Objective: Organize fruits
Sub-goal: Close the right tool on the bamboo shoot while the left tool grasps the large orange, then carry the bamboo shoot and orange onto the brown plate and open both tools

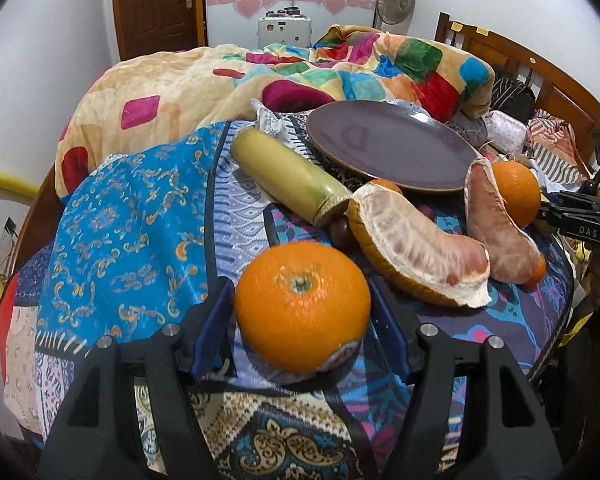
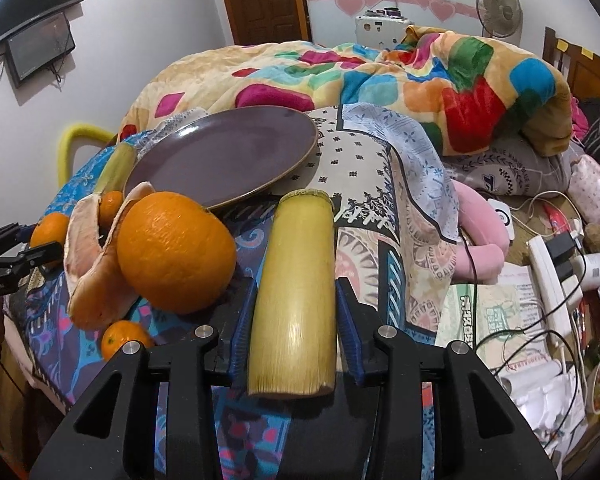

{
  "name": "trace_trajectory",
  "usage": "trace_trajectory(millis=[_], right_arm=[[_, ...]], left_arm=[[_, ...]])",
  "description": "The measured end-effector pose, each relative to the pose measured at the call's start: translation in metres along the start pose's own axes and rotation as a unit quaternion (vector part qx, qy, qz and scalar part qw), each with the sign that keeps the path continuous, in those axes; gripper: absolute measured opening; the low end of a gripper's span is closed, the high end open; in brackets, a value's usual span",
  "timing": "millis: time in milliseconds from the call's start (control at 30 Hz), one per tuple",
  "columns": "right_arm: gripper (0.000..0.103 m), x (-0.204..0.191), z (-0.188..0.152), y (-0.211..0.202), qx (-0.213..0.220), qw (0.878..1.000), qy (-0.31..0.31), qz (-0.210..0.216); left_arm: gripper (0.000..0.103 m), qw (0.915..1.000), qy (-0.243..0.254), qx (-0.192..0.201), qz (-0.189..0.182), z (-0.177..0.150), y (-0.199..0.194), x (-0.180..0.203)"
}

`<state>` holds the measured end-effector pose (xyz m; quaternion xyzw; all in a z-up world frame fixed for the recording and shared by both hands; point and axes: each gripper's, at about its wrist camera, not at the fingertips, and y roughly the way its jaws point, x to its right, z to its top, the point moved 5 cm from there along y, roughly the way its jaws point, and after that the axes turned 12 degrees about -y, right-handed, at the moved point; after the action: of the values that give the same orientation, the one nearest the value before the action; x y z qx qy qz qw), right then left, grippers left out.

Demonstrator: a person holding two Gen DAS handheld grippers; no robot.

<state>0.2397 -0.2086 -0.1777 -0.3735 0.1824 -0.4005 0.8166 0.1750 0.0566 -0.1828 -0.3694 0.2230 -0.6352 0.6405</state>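
Nearest my left camera, an orange (image 1: 302,307) sits between my left tongs (image 1: 302,320). The jaws are about half open and bracket it on both sides; I cannot tell whether the pads press it. In my right camera, the right tongs (image 2: 292,320) are closed narrowly around a yellow-green stalk segment (image 2: 296,300), pads against its sides, holding it lengthwise. The empty purple plate (image 2: 224,160) lies on the bed's patterned cloth (image 2: 364,168) at about eleven o'clock from that stalk. Pomelo wedges (image 1: 416,248) lie at two o'clock from my left orange. I judge the step is carrying fruit to the plate: I should grip the orange squarely at its widest part, lift it clear of the wedges, and set it down gently so it does not roll.
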Motion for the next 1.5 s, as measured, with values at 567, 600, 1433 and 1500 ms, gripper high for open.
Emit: trace_trajectory(millis=[567,600,1433,1500], right_arm=[[0.034,0.001,0.011,-0.011,0.022,0.998,-0.036,-0.05],[0.034,0.001,0.013,-0.012,0.024,0.998,-0.038,-0.053],[0.034,-0.017,0.101,-0.014,0.121,0.989,-0.074,-0.045],[0.034,-0.019,0.105,-0.006,0.116,0.989,-0.08,-0.045]], left_arm=[[0.064,0.9996,-0.017,0.021,-0.011,0.025,-0.008,0.0],[0.064,0.9995,-0.017,0.025,-0.011,0.028,-0.01,0.001],[0.064,0.9971,0.021,0.065,-0.034,0.111,0.005,0.065],[0.064,0.9977,0.024,0.056,-0.031,0.116,0.017,0.069]])
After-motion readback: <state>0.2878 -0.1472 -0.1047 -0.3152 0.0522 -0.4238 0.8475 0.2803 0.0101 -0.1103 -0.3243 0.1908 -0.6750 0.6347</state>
